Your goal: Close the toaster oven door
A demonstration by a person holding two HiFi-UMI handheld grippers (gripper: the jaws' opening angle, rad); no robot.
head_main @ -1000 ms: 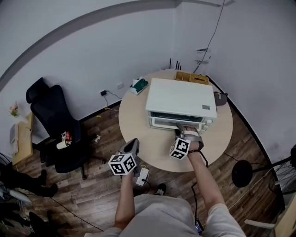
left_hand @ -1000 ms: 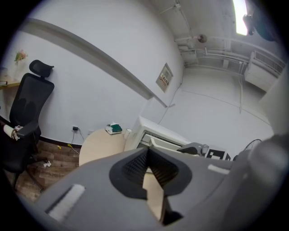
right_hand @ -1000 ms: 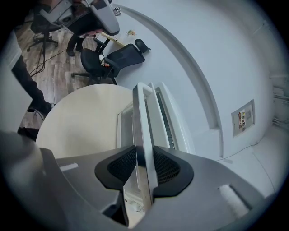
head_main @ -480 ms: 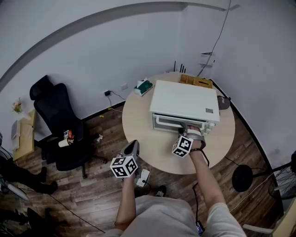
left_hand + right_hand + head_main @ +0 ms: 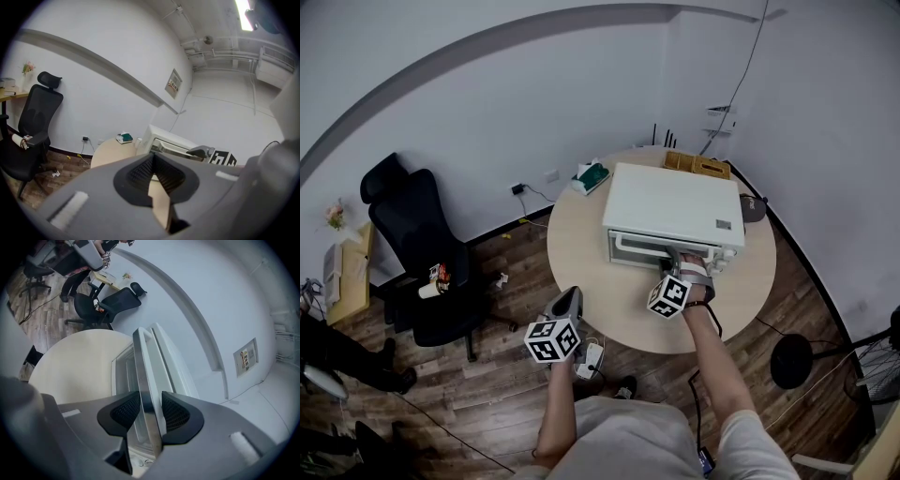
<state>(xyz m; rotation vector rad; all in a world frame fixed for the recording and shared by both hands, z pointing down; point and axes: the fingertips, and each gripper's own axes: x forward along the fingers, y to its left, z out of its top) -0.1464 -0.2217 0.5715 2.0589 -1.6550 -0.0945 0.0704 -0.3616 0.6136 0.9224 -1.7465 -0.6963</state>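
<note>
The white toaster oven (image 5: 672, 204) stands on the round table (image 5: 581, 253), its door up against the front. My right gripper (image 5: 678, 265) is at the door's front right. In the right gripper view the metal door handle (image 5: 143, 366) runs between the pads of that gripper (image 5: 150, 411); the jaws are opening, and a thin gap shows beside the bar. My left gripper (image 5: 567, 302) hangs off the table's near edge, away from the oven. In the left gripper view its pads (image 5: 153, 164) meet at the tips with nothing held, and the oven (image 5: 164, 140) lies ahead.
A green tissue box (image 5: 592, 175) and a wooden box (image 5: 694, 164) sit behind the oven, with a dark round object (image 5: 753, 208) to its right. A black office chair (image 5: 412, 244) stands at the left. A white power strip (image 5: 589, 356) lies on the floor by the person's feet.
The oven door has swung up from slightly ajar to against the oven front, with the right gripper following it. The left gripper has stayed in place.
</note>
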